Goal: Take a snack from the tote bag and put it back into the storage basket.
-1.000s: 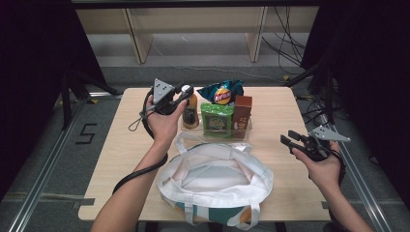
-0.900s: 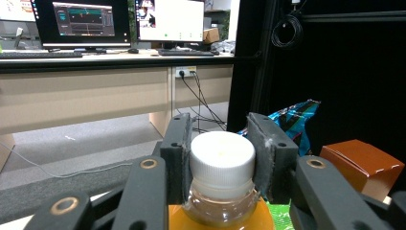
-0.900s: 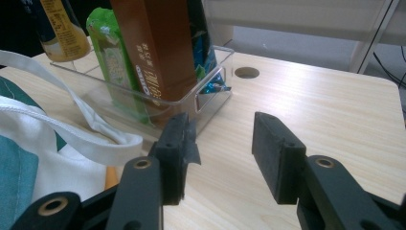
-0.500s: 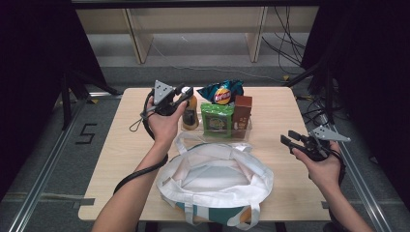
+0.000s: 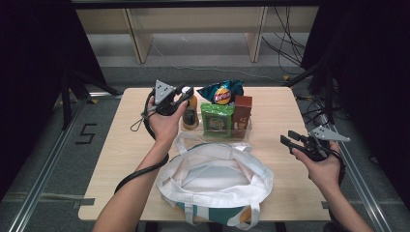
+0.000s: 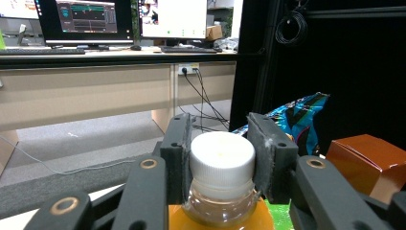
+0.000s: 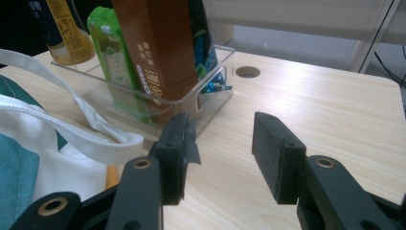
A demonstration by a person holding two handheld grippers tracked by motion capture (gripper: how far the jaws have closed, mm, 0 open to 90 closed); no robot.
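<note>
- White tote bag (image 5: 215, 181) lies open at the surface's (image 5: 121, 159) six o'clock edge.
- Right gripper (image 5: 289, 141), at four o'clock, hangs unmoved; its jaws stand partly open and empty.
- Left gripper (image 5: 186, 92), at eleven o'clock, unchanged from a second ago, jaws clamped on the juice bottle's (image 6: 221, 191) white cap (image 6: 221, 158) in the clear bin (image 7: 210, 96).

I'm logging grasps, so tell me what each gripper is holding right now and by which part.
The left gripper clamps the orange juice bottle by its white cap. The right gripper holds nothing; its jaws stand open over the table.
</note>
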